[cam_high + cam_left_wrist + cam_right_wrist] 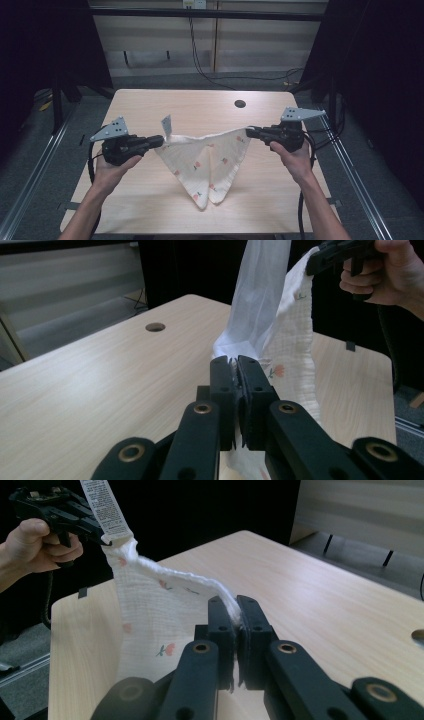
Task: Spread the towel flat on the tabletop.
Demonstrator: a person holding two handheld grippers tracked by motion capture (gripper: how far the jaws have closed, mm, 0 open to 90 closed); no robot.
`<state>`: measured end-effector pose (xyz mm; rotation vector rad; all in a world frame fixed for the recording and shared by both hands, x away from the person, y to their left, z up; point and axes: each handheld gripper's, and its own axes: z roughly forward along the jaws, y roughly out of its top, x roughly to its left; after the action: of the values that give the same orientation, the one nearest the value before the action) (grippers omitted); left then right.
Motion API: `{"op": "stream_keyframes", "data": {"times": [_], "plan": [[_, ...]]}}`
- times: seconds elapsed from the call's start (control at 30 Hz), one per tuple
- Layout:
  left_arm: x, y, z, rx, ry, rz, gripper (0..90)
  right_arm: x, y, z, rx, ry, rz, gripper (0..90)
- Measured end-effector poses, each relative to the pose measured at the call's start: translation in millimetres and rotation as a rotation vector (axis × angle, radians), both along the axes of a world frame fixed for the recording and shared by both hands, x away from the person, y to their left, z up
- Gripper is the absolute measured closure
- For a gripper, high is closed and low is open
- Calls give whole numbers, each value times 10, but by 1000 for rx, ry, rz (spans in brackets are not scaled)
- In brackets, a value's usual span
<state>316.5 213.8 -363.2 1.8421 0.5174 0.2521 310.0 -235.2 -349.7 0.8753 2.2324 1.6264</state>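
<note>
A white cloth (205, 160) with small red flower prints hangs stretched between both grippers above the wooden table (150, 107). Its lower part droops to a point that rests on the table near the front. My left gripper (161, 140) is shut on the cloth's left corner, where a white care label (166, 124) sticks up. My right gripper (248, 131) is shut on the right corner. In the left gripper view the jaws pinch the cloth (280, 355) at the left gripper (235, 362) tips. In the right gripper view the right gripper (235, 611) clamps the cloth (150, 615) edge, label (106, 507) far off.
A round cable hole (240, 104) sits in the table's far right part. Black cables (210, 75) run over the floor behind the table. Metal rails (35, 165) flank both sides. Bare wood lies behind and beside the cloth.
</note>
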Motion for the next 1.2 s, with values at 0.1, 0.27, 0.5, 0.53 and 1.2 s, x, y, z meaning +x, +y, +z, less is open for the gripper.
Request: {"op": "stream_keyframes", "data": {"times": [0.1, 0.27, 0.5, 0.53, 1.2], "plan": [[-13, 33, 93, -11, -15, -6, 866, -26, -22, 75, 22, -34, 5, 859], [-22, 64, 257, -31, -52, -4, 866, -86, -13, 266, 17, -66, 4, 859], [-52, 139, 427, -54, -98, 13, 867, -104, 22, 431, -5, -79, 12, 859], [-76, 149, 456, -54, -107, 17, 867, -112, 24, 449, -5, -82, 13, 859], [-708, 132, 865, -86, -210, -56, 866, -963, 22, 794, 13, -218, 56, 859]]}}
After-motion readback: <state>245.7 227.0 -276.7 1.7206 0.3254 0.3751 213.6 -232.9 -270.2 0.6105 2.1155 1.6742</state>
